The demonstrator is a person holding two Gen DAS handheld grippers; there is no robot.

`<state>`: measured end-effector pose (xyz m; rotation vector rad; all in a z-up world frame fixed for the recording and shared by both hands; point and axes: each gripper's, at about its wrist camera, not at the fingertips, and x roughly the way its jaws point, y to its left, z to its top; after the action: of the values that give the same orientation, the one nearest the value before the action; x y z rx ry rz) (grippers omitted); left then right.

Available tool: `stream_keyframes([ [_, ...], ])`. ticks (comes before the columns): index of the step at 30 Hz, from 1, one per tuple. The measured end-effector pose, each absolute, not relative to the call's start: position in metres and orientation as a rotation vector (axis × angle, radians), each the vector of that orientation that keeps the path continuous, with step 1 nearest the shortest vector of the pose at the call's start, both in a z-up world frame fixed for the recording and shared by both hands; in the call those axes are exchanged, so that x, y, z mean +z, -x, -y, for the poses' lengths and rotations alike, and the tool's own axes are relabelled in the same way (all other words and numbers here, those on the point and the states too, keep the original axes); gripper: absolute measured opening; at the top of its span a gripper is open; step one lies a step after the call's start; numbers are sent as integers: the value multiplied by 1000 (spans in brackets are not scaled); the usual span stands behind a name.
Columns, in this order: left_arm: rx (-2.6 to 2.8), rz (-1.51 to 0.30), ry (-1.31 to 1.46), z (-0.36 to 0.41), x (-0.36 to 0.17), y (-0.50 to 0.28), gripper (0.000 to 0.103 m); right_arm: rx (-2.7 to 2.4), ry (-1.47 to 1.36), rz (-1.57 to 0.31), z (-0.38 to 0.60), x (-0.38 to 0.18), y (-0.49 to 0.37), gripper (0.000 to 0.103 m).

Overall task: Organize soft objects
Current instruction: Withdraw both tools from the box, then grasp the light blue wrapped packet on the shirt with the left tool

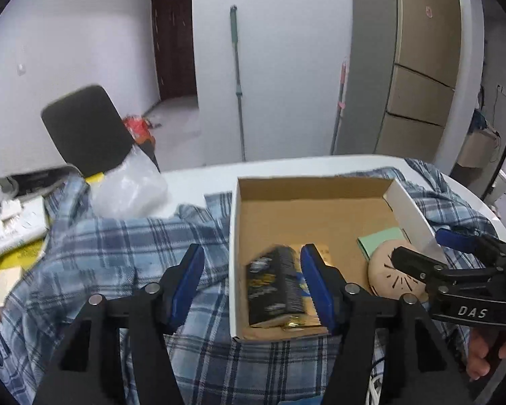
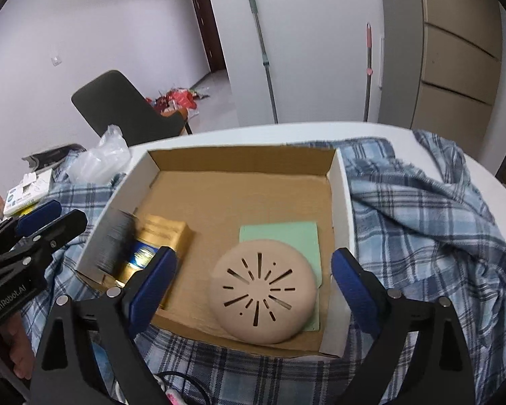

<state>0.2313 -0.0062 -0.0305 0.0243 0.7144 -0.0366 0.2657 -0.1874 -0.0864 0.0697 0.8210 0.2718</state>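
— Both grippers hang over the cardboard box [image 2: 341,202] on the plaid shirt [image 2: 421,222]?
— Yes. The left gripper [image 1: 253,280] is spread wide and holds nothing; the black packet [image 1: 275,283] lies blurred between its fingers. The right gripper [image 2: 254,287] gapes too, empty, above the beige round pad [image 2: 263,290], which lies on a green cloth [image 2: 286,239].
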Motion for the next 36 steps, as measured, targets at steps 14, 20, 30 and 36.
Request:
stream_keyframes([
  [14, -65, -494, -40, 7, 59, -145, 62, 279, -42, -604, 199, 6, -199, 93],
  [20, -101, -402, -45, 12, 83, -88, 62, 314, -46, -512, 202, 28, -144, 93],
  [30, -103, -386, -6, 11, 53, -45, 62, 319, -89, -505, 214, 10, -104, 93],
  [36, -101, -422, -47, 13, 26, -54, 76, 286, -60, -500, 217, -13, -105, 93],
])
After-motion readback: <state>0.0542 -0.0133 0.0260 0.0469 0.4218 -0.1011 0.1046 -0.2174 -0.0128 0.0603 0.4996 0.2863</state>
